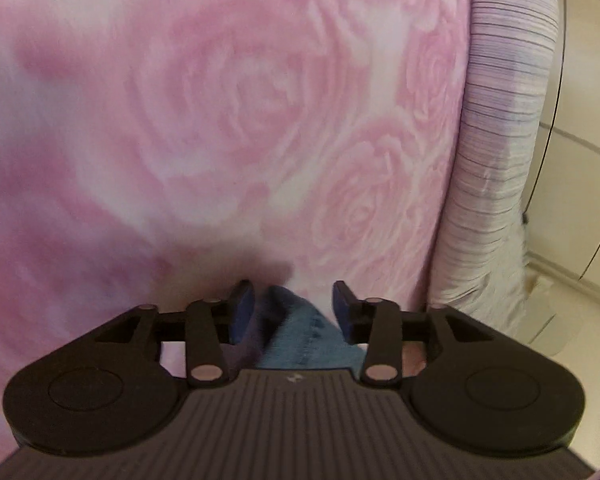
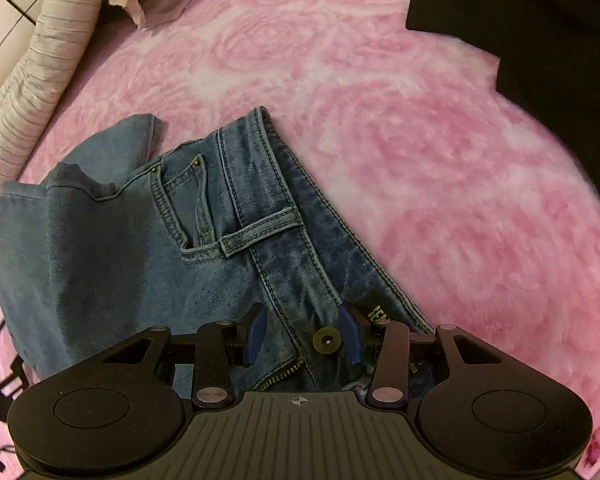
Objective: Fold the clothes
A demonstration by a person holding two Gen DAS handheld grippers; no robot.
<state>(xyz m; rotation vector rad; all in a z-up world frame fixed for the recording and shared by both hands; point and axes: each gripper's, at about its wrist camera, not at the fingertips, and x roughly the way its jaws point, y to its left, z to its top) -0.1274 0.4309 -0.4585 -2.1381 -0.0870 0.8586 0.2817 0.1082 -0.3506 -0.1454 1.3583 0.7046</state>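
Pink rose-print blanket (image 2: 420,160), jeans (image 2: 140,240) between the parted right gripper (image 2: 302,334), denim between the parted left gripper (image 1: 294,306)

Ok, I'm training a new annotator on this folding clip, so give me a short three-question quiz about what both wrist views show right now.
1. True or false: the jeans lie on a pink rose-patterned blanket.
2. Multiple choice: between the right tongs sits which part of the jeans? A) a leg hem B) the waistband by the button C) a back pocket
3. Short answer: what colour is the garment at the far right of the right wrist view?

Key: 1 true; 2 B; 3 black.

Note: the left tongs are open, with a bit of denim between the fingers.
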